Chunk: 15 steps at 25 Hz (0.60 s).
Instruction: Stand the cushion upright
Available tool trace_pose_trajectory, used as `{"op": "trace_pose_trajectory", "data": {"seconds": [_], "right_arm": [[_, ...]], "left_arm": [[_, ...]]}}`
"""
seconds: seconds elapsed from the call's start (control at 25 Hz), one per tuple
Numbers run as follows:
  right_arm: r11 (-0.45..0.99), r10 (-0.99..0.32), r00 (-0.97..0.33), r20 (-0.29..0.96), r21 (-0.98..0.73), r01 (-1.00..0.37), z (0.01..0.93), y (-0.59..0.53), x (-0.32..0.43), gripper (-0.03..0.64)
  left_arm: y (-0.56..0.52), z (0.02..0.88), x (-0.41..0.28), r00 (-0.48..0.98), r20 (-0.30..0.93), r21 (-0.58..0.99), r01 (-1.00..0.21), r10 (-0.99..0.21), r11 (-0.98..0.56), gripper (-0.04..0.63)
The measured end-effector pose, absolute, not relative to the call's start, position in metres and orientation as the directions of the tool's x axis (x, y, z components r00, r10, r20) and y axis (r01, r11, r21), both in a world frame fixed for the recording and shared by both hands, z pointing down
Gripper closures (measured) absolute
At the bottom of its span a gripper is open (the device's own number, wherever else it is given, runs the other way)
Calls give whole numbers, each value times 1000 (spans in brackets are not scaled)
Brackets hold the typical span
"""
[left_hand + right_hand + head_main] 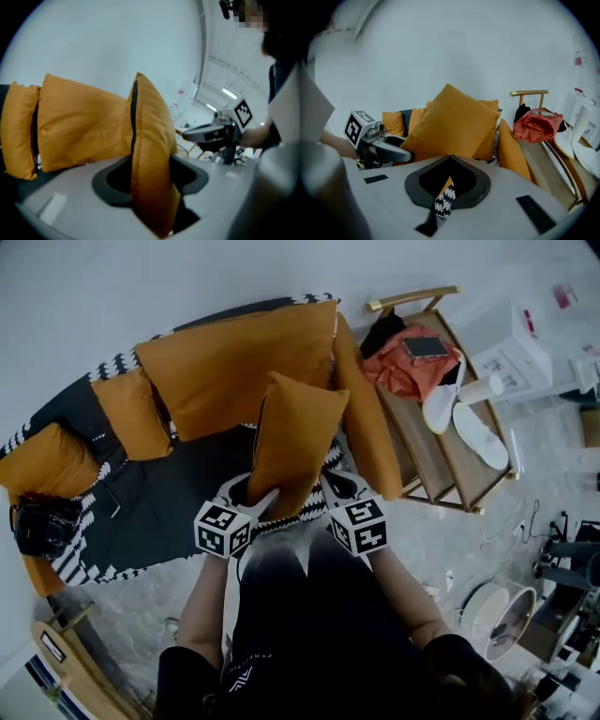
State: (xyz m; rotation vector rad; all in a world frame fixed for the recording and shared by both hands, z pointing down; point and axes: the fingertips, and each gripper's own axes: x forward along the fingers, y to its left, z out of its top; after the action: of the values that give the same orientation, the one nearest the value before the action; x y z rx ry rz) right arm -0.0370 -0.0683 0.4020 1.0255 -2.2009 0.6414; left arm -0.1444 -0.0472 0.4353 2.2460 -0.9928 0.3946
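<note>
An orange square cushion (295,442) stands on edge at the front of the dark sofa seat (178,502), leaning a little toward the back cushion. My left gripper (253,493) clamps its lower left edge; in the left gripper view that orange edge (147,154) runs straight down between my jaws (150,180). My right gripper (339,486) is at the lower right corner. In the right gripper view the cushion (452,122) rises just above the nearly closed jaws (446,185), and an orange sliver shows in the slit over the black-and-white patterned cover.
A large orange back cushion (239,367) stands behind, two smaller ones (131,413) (47,465) lie left, and another (366,418) leans on the right arm. A wooden rack (427,460) to the right holds red cloth (408,367), a phone and white slippers (478,432). A black bag (42,521) sits at the sofa's left end.
</note>
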Motion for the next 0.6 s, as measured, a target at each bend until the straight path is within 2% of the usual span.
{"op": "trace_pose_trajectory", "data": {"seconds": [0.12, 0.6], "right_arm": [[554, -524, -480, 704, -147, -820, 395, -73, -20, 621], [536, -492, -476, 729, -178, -825, 413, -114, 23, 621]], "left_arm": [[-66, 431, -131, 688, 469, 410, -725, -553, -554, 354], [-139, 431, -84, 698, 402, 343, -715, -592, -609, 351]]}}
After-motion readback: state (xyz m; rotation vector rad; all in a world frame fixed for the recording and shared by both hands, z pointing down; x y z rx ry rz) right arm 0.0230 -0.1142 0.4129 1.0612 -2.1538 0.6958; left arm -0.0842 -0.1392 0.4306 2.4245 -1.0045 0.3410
